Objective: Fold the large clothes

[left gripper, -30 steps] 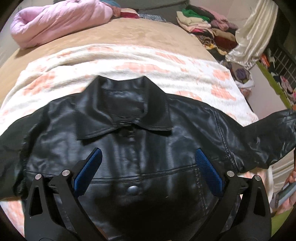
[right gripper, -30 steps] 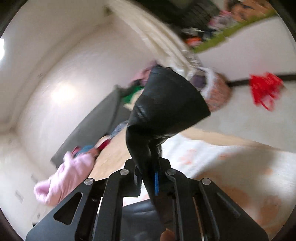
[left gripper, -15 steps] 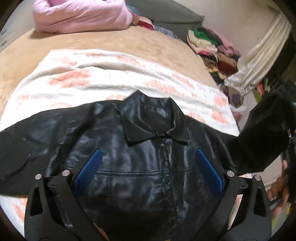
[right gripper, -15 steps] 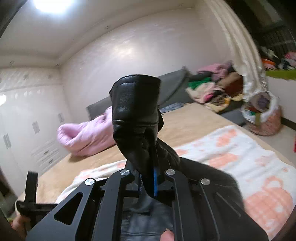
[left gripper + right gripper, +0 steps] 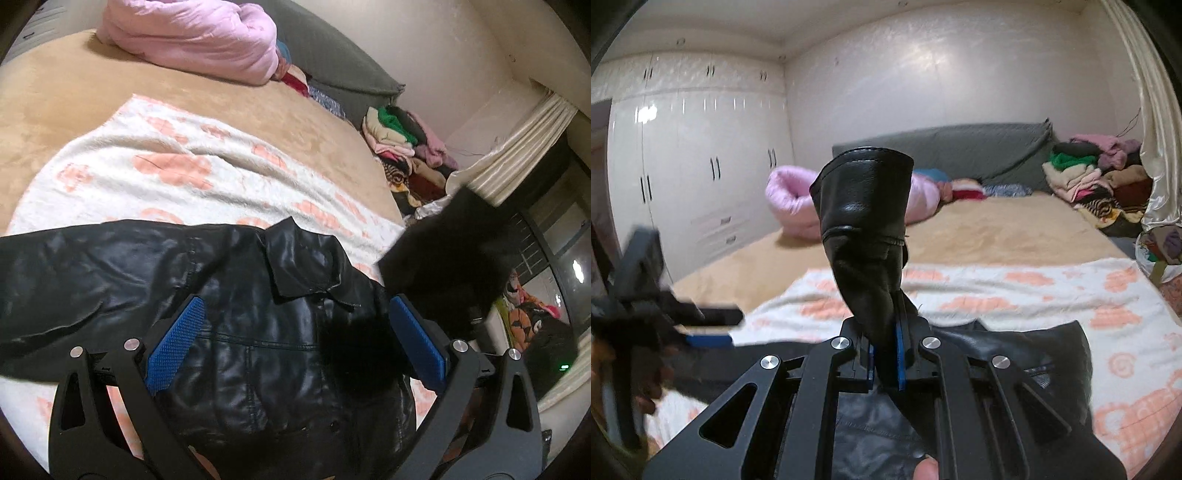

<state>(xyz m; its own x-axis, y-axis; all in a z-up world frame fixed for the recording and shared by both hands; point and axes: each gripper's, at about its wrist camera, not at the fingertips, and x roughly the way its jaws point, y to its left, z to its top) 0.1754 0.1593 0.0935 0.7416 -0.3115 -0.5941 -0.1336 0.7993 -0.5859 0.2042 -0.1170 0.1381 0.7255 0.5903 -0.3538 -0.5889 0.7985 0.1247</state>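
Right wrist view — right tool (image 5: 885, 363) clamps jacket sleeve (image 5: 866, 221) upright.

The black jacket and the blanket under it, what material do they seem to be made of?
The black jacket looks like leather or an imitation of it: smooth, glossy, with bright highlights and stiff creases. Which of the two cannot be told. Its sleeve, pinched in the right gripper, stands up stiffly. The blanket looks like soft, fuzzy fleece or terry: matte, napped, white with an orange pattern.
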